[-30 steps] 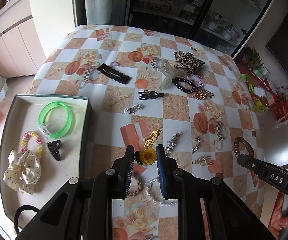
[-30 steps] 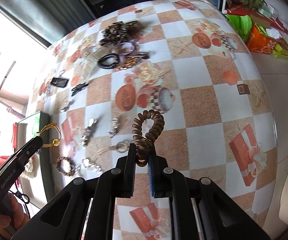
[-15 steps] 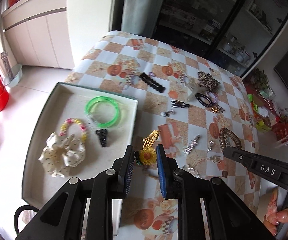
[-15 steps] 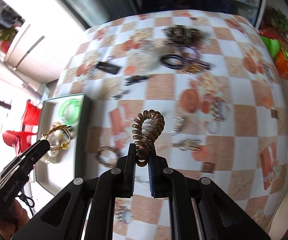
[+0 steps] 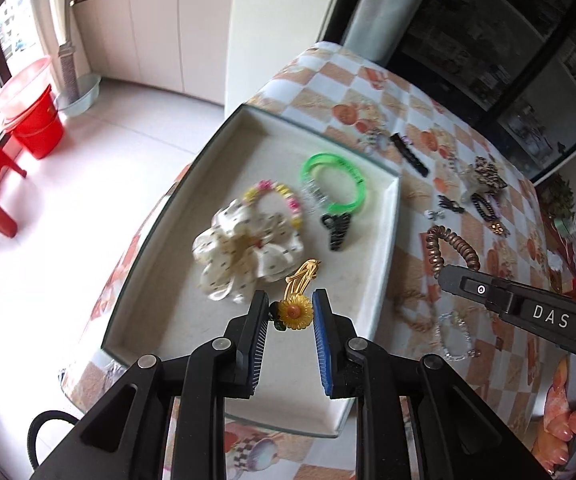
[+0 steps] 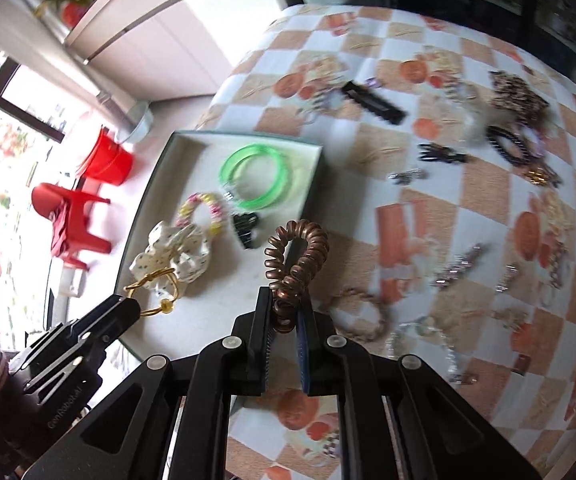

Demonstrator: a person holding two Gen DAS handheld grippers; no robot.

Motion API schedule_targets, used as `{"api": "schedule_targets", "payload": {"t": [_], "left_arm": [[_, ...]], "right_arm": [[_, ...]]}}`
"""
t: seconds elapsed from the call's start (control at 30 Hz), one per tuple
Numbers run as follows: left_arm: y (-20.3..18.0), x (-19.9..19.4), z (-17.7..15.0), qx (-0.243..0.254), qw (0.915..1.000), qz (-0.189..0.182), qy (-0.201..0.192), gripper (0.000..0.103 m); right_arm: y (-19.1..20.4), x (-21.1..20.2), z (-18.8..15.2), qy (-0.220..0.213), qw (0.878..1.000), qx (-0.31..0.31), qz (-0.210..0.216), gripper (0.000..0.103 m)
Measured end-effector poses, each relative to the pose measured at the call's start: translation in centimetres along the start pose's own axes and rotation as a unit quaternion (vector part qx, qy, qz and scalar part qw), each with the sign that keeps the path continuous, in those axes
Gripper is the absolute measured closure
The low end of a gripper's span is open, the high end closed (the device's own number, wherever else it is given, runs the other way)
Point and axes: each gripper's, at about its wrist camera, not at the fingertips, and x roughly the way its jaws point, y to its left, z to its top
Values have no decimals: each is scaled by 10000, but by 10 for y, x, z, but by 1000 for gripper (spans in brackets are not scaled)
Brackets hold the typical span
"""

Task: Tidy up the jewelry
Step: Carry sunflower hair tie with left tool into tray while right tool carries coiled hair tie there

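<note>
My left gripper (image 5: 291, 316) is shut on a gold sunflower hair clip (image 5: 297, 307) and holds it above the near part of the white tray (image 5: 389, 216). The clip also shows in the right wrist view (image 6: 156, 290). My right gripper (image 6: 286, 322) is shut on a brown spiral hair tie (image 6: 298, 258), held over the tray's right edge (image 6: 312, 184). The tie also shows in the left wrist view (image 5: 448, 248). In the tray lie a green bangle (image 5: 334, 184), a beaded bracelet (image 5: 276, 200), a dotted white scrunchie (image 5: 244, 252) and a small black claw clip (image 5: 338, 228).
Several hair clips, ties and bracelets lie scattered on the checkered tablecloth (image 6: 428, 216) right of the tray, among them a long black clip (image 6: 372, 102) and a leopard bow (image 6: 518, 94). The table edge drops off left of the tray; a red bucket (image 5: 34, 120) and red stool (image 6: 72, 220) stand on the floor.
Both grippers have moved left with their items. The sunflower clip is now over the tray, and the spiral tie has come to the tray's right edge.
</note>
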Motion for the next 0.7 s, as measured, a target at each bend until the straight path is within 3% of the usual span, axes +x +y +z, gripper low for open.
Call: {"api": "schedule_targets", "payload": {"t": [0.37, 0.7], "left_arm": [[40, 44, -9, -318, 9982, 206, 470, 78], [48, 76, 5, -378, 9970, 406, 540, 78]], "right_arm": [[42, 64, -2, 625, 9969, -446, 168, 91], [39, 99, 4, 834, 9959, -355, -1, 91]]}}
